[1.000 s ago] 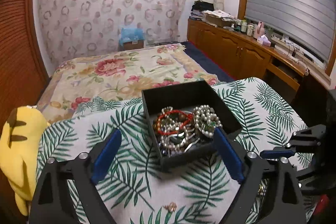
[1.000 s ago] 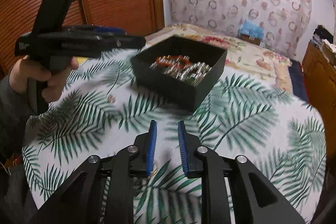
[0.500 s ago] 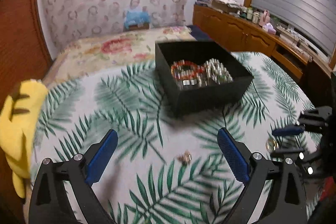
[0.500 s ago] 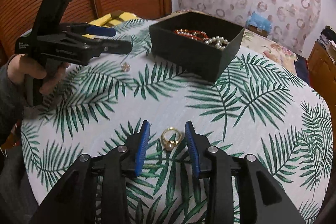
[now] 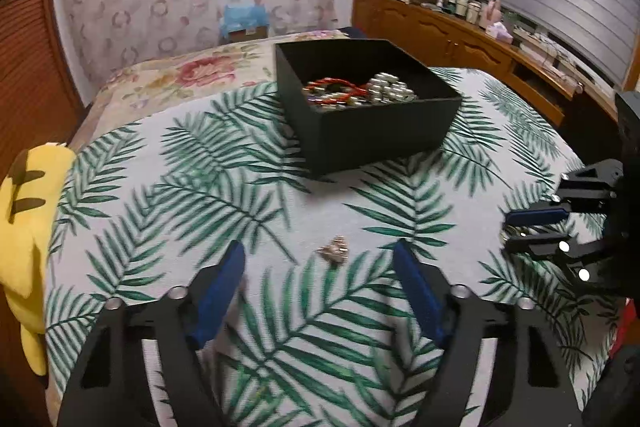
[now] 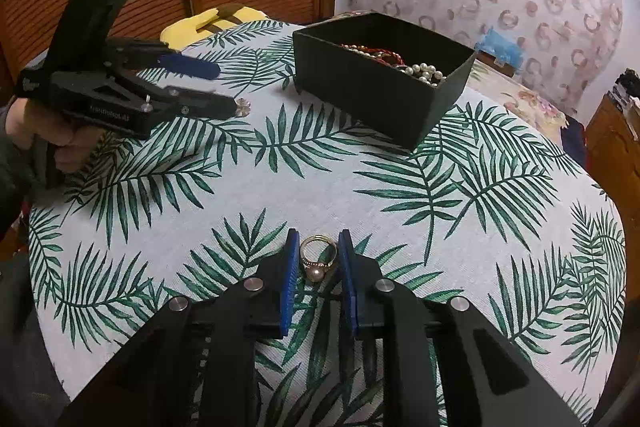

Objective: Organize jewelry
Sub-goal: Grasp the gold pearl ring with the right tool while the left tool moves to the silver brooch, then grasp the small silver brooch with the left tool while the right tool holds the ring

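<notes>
Gold pearl ring (image 6: 317, 259) lies on the palm-leaf tablecloth (image 6: 360, 183), well in front of the black jewelry box (image 6: 380, 79). Right gripper (image 6: 318, 267) jaws are closing around it, pads nearly touching. Left gripper (image 5: 320, 275) jaws, closing, straddle a small earring (image 5: 333, 252) without contact.

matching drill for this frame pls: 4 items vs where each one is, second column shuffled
1. gold pearl ring
2. small flower-shaped piece
3. pearl strand
4. yellow plush

A. inside the black box
B. at the table's edge
C. between the closing right gripper jaws
D. on the cloth ahead of the closing left gripper

Pairs: 1-C, 2-D, 3-A, 4-B
</notes>
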`<move>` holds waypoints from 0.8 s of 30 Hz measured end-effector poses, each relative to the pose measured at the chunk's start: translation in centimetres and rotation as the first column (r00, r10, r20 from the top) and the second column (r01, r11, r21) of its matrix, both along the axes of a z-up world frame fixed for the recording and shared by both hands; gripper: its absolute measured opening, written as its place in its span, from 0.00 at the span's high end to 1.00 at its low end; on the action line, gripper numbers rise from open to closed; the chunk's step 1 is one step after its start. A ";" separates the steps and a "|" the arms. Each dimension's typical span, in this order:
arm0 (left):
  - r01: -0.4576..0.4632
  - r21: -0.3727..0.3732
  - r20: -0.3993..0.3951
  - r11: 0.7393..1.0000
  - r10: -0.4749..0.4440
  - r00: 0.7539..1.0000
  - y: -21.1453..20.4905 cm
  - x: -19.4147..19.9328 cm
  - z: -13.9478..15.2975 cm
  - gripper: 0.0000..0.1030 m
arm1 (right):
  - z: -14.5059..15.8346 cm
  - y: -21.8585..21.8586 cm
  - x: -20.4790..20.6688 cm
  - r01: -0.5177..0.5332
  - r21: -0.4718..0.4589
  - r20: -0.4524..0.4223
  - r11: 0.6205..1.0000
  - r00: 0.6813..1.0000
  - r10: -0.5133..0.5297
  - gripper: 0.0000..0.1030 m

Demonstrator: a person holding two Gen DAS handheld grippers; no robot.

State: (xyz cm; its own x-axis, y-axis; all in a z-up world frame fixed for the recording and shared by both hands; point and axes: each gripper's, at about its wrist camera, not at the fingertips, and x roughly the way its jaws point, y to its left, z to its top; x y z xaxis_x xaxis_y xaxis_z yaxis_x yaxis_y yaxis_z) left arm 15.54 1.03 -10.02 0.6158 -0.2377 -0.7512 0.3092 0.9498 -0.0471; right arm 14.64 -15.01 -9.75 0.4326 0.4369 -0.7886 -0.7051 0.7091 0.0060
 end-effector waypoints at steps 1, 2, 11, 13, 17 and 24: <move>0.009 0.007 -0.006 1.000 -0.009 1.000 -0.4 0.0 -0.1 0.42 | 0.1 -0.1 0.1 0.003 0.005 0.000 1.000 1.000 -0.003 0.79; 0.015 0.018 -0.008 1.000 -0.014 1.000 -0.7 0.0 -0.3 0.45 | 0.2 -0.2 0.2 0.007 0.009 0.003 1.000 1.000 -0.007 0.79; 0.010 0.017 -0.019 1.000 -0.009 1.000 -1.0 0.5 -0.9 0.60 | 2.3 -0.8 1.9 0.032 0.045 0.056 0.998 0.998 -0.034 0.79; 0.011 0.017 -0.017 1.000 -0.011 1.000 -1.0 0.5 -1.0 0.64 | 2.7 -0.8 2.3 0.039 0.055 0.067 0.998 0.997 -0.043 0.79; 0.010 0.027 -0.010 1.000 -0.010 1.000 -1.0 0.5 -0.9 0.85 | 3.6 -0.9 3.0 0.050 0.069 0.091 0.996 0.994 -0.056 0.79; 0.016 -0.005 0.008 1.000 -0.016 1.000 -1.1 0.7 0.2 0.85 | 4.7 -0.8 4.3 0.048 0.069 0.117 0.996 0.992 -0.055 0.79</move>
State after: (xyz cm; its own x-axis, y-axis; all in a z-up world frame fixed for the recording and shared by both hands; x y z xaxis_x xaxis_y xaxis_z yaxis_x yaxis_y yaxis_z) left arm 16.22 -0.03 -9.86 0.6178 -0.2515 -0.7450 0.3250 0.9444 -0.0494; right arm 18.93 -15.83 -5.01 0.5449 0.4610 -0.7005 -0.6662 0.7453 -0.0277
